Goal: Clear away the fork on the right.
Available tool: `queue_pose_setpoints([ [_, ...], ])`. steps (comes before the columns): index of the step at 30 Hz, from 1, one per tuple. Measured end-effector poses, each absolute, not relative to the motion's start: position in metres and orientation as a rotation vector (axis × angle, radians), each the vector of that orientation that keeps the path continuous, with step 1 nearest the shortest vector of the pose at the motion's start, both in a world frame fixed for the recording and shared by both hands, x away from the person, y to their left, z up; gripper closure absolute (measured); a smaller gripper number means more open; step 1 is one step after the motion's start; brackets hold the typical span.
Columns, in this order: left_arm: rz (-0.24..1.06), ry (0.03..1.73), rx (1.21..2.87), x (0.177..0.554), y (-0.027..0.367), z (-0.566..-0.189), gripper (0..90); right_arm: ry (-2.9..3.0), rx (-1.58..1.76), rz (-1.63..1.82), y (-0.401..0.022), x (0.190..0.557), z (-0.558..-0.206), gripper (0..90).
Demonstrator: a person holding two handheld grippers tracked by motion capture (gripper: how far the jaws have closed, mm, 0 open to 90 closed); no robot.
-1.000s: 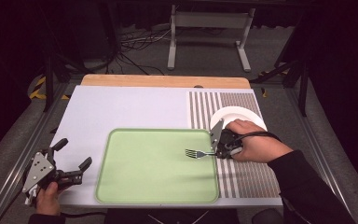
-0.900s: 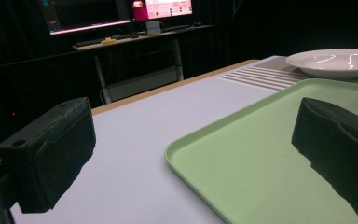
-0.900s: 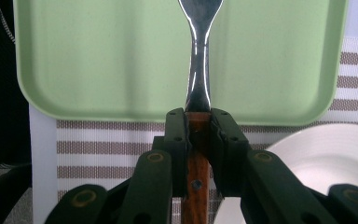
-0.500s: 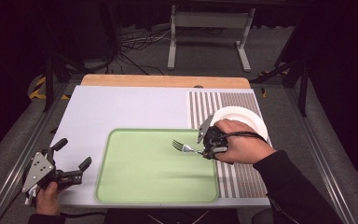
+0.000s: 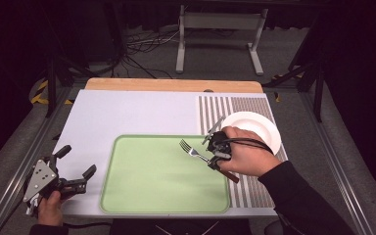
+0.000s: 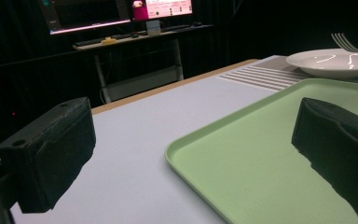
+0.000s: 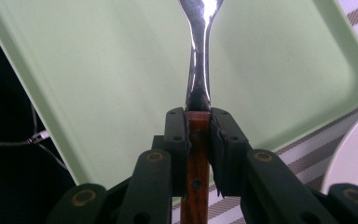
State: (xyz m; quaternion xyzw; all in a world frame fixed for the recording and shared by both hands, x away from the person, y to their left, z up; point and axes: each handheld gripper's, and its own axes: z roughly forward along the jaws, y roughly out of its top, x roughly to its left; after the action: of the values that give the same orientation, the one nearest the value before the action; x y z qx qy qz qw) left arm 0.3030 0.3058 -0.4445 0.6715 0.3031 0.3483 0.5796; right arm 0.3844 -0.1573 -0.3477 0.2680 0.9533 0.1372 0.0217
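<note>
Fork (image 5: 192, 151): right claw (image 7: 198, 126) clamps its wooden handle, seen close up; left claw (image 5: 76, 167) gapes, holding nothing.

Fork (image 5: 192, 150): metal head and neck, brown wooden handle with rivets. Clamped at the handle between the jaws of the right gripper (image 5: 214, 157), held above the right part of the green tray (image 5: 127, 196), tines pointing left and far. White plate (image 5: 259, 128): upright on the striped mat (image 5: 235, 107), right of tray.
</note>
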Motion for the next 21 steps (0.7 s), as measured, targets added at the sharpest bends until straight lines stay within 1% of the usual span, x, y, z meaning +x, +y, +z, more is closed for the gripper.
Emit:
queue_pose_setpoints([
  [2,0.814,0.709,1.569,0.3029,0.3059,-0.4445,0.3,2.937,0.948,0.432,-0.1554,0.3838,-0.3484,77.4],
  [8,0.813,0.704,1.569,0.3029,0.3061,-0.4443,0.3,2.864,1.15,0.455,-0.1517,0.384,-0.3495,77.4],
  [21,0.809,0.701,1.57,0.3026,0.306,-0.4442,0.3,2.736,1.413,0.465,-0.1521,0.3878,-0.3545,77.3],
])
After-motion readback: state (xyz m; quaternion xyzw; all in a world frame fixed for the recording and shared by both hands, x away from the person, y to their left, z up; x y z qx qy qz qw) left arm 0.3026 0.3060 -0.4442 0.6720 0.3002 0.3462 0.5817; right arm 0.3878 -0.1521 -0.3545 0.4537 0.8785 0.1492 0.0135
